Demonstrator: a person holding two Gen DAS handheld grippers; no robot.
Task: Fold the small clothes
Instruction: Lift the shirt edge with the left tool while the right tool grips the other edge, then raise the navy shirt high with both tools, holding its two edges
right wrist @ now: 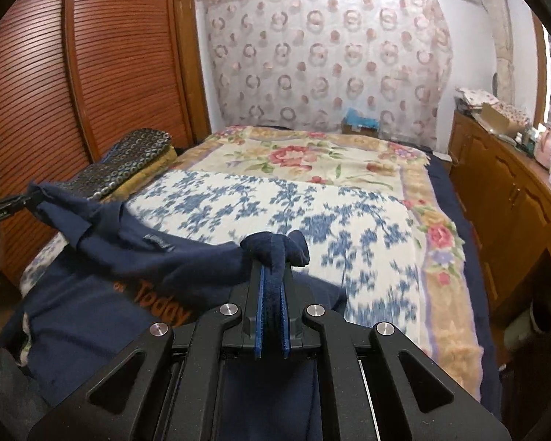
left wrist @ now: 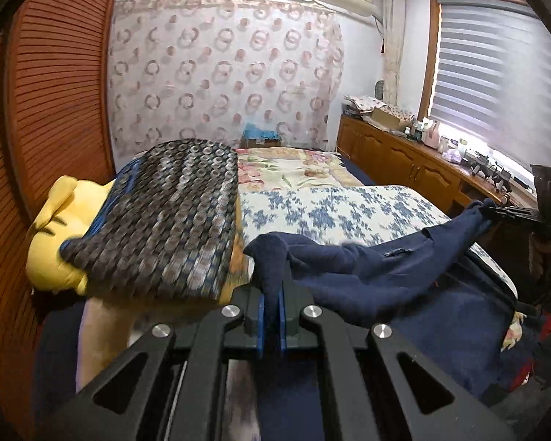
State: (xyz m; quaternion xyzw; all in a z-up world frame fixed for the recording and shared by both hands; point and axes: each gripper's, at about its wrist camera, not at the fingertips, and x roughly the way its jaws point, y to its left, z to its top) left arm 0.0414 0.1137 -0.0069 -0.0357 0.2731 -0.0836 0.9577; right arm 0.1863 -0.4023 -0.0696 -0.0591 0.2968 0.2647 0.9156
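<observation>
A navy blue garment (left wrist: 378, 268) with orange lettering (right wrist: 161, 301) hangs stretched between my two grippers above the bed. My left gripper (left wrist: 272, 294) is shut on one bunched corner of it. My right gripper (right wrist: 272, 283) is shut on the other corner. In the left wrist view the right gripper (left wrist: 510, 213) shows at the far right, pinching the cloth. In the right wrist view the left gripper (right wrist: 14, 202) shows at the far left, pinching the cloth. The lower part of the garment drapes down towards me.
The bed carries a blue-flowered sheet (right wrist: 294, 213) and a rose blanket (right wrist: 305, 154). A stack of dark patterned and yellow folded bedding (left wrist: 158, 217) lies at the bed's left side by the wooden louvred wardrobe (right wrist: 55, 73). A wooden cabinet (right wrist: 503, 198) with clutter stands on the right.
</observation>
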